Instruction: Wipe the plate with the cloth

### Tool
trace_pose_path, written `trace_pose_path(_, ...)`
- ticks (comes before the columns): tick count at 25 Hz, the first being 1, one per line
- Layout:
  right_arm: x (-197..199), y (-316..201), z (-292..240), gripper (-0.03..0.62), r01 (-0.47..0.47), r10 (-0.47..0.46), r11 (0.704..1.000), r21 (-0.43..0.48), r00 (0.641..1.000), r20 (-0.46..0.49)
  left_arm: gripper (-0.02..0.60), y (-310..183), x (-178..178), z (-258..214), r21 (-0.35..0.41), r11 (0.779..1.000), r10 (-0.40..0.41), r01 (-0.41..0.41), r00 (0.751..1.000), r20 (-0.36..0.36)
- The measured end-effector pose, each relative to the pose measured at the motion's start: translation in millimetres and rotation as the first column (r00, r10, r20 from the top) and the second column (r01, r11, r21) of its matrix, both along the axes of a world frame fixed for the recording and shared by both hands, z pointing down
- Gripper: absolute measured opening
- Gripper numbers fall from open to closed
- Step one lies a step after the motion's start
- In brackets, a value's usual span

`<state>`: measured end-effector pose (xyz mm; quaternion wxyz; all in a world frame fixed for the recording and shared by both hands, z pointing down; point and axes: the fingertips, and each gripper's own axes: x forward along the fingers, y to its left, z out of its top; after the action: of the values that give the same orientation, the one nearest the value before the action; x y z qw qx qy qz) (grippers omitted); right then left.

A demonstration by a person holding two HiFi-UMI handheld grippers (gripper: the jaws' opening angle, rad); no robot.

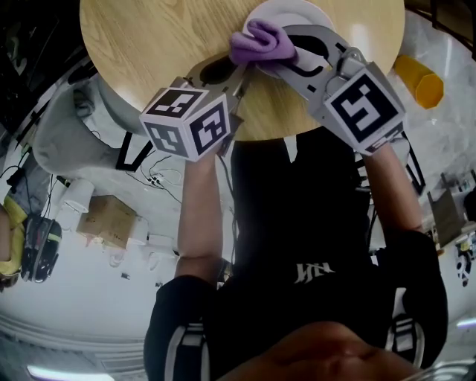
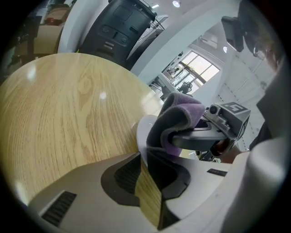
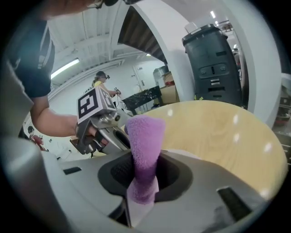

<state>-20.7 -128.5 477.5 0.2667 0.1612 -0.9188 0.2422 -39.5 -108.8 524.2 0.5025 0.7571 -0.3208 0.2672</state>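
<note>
Because the cloth (image 1: 260, 41) sits bunched on the near-left rim of the plate (image 1: 297, 13), at about 8 o'clock on the plate in the head view, the wipe will probably have to sweep from there toward 1 o'clock, across the bare white face. The plate itself is at 12 o'clock in that view, over the tabletop (image 1: 149, 37). I cannot tell whether it lies flat or is tipped.

The right gripper (image 1: 279, 50) reaches in from 4 o'clock, its fingers pinching the cloth. The left gripper (image 1: 239, 73) comes in from 7 o'clock, its fingers nearly together and seemingly clamped on the plate's rim just beside the cloth. So the right hand looks set to wipe and the left to steady.

The left gripper view shows what the head view hides: the plate's thin edge running into the narrow gap between its fingers, and the cloth draped over one finger of the right gripper. Only the right gripper view shows the cloth's long fold standing up out of the grip. A white patch beneath it may be the plate.
</note>
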Motion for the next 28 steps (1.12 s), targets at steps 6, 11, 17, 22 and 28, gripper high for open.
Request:
trace_pose_path(6, 38.3, -7.5, 16.4, 0.097, 0.011, 0.002, 0.996, 0.086, 0.989, -0.147, 0.051, 1.0, -2.1, 0.0, 0.005, 1.0, 0.002, -0.002, 1.0, 0.003)
trace_pose_path(11, 106.3, -20.8, 17.4, 0.097, -0.089, 0.111, 0.989, 0.116, 0.973, -0.2, 0.05, 1.2, -2.9, 4.2, 0.004, 1.0, 0.007, -0.007, 1.0, 0.004)
trace_pose_path(17, 115.2, -21.3, 1.0, 0.097, -0.069, 0.109, 0.981, 0.181, 0.969, -0.223, 0.049, 0.8, -3.6, 4.2, -0.003, 1.0, 0.012, -0.012, 1.0, 0.001)
trace_pose_path(22, 43.1, 7.0, -23.9, 0.097, -0.037, 0.039, 0.998, 0.059, 0.999, -0.033, 0.048, 2.5, -2.3, 1.3, -0.008, 1.0, -0.007, 0.007, 1.0, -0.004)
trace_pose_path(28, 10.8, 11.7, 9.3, 0.097, 0.031, -0.03, 0.999, 0.043, 0.999, -0.039, 0.048, 2.6, 0.3, 0.4, -0.001, 1.0, -0.003, 0.003, 1.0, 0.005)
